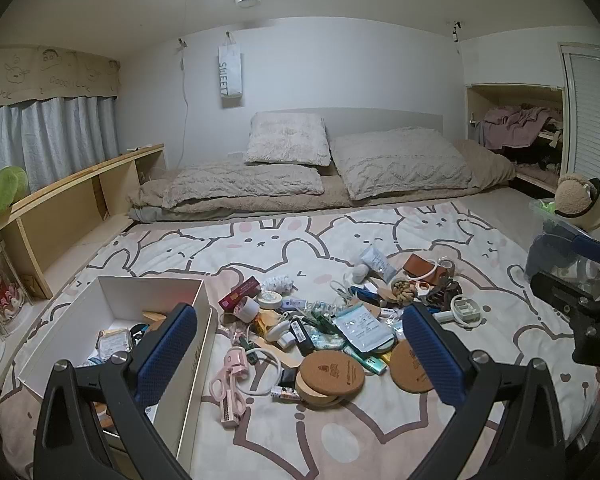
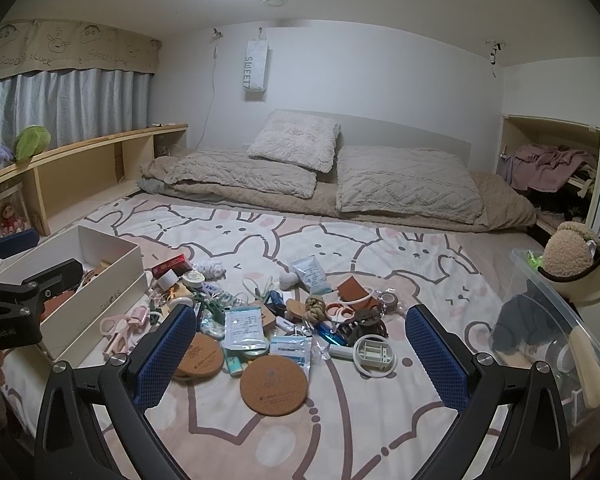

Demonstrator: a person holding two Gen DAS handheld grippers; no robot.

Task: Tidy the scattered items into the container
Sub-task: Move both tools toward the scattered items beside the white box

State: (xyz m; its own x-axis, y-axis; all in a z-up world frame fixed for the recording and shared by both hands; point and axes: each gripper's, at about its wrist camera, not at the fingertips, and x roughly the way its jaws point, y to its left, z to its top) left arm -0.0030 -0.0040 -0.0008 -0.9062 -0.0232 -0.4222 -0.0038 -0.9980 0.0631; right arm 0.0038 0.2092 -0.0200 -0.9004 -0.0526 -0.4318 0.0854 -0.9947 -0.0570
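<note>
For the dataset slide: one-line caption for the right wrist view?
Open right gripper hovers over cork coasters and clutter on a bunny-print blanket; white box sits left.

Three pillows (image 1: 288, 140) lean by the headboard, a paper bag (image 1: 229, 70) hanging above

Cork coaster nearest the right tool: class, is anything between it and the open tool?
Nothing visible: the cork coaster lies alone on the blanket, uncovered, just ahead of the right tool, whose jaws stand wide and empty.

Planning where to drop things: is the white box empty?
No. The white box already holds several small items on its floor.
</note>
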